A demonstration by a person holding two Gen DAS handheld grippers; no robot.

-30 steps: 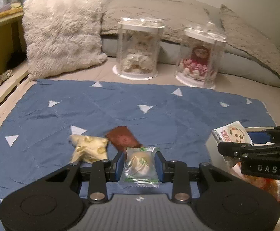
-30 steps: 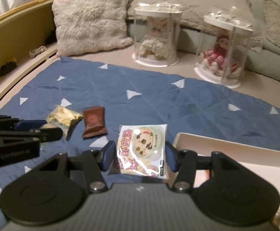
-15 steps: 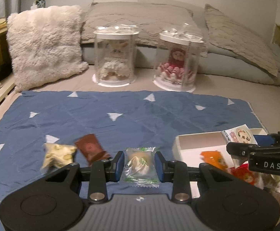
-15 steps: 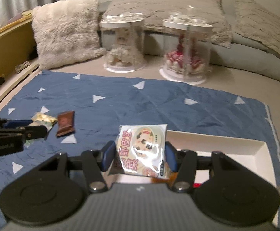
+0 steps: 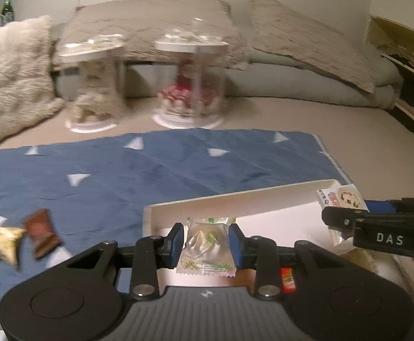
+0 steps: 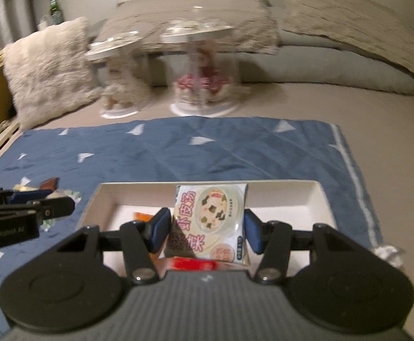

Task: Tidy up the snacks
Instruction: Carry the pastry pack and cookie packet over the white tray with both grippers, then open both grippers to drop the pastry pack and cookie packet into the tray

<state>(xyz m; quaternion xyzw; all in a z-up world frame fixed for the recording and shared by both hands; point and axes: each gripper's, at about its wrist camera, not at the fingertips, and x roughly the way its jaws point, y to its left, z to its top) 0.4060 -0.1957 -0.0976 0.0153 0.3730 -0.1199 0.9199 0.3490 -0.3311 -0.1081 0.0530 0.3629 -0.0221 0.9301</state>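
Two light, crinkly, slippery packets: clear-wrapped pastry [image 5: 208, 247] pinched mid-body in left gripper [image 5: 207, 243], flat soup sachet [image 6: 211, 221] clamped edgewise in right gripper [image 6: 205, 231], white tray [image 6: 315, 199] just beyond.

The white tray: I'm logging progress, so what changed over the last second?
Both grippers carried their packets from over the blue cloth to over the white tray. The left gripper stays shut on the clear packet, the right gripper on the soup packet. Nothing was released.
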